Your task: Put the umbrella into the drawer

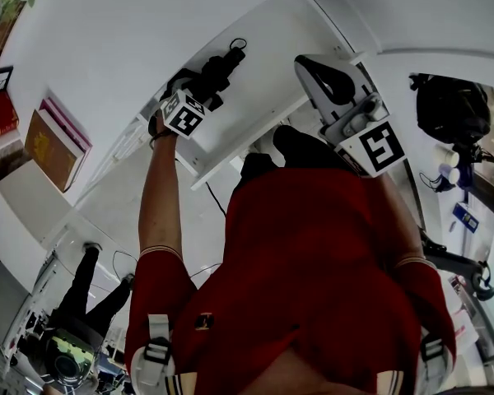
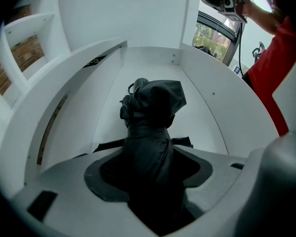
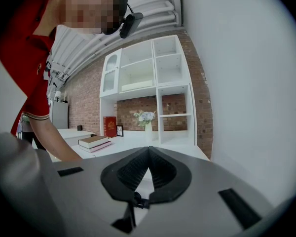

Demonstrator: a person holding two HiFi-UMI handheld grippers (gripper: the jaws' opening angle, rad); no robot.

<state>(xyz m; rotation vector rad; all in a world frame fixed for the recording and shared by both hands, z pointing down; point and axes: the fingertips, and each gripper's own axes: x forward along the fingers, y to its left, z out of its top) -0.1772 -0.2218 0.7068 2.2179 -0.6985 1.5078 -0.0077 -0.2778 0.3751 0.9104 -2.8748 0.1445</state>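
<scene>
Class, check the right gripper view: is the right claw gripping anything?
No, the right claw has its jaws closed together with nothing between them.

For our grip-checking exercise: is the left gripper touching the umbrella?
Touching. The left gripper view shows the umbrella clamped between the pads of the left gripper.

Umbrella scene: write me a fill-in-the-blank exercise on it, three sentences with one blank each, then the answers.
1. The left gripper is closed on a folded umbrella whose colour is ____.
2. The open drawer below the umbrella is ____ in colour.
3. The right gripper, its jaws together, holds ____.
Missing words: black; white; nothing.
</scene>
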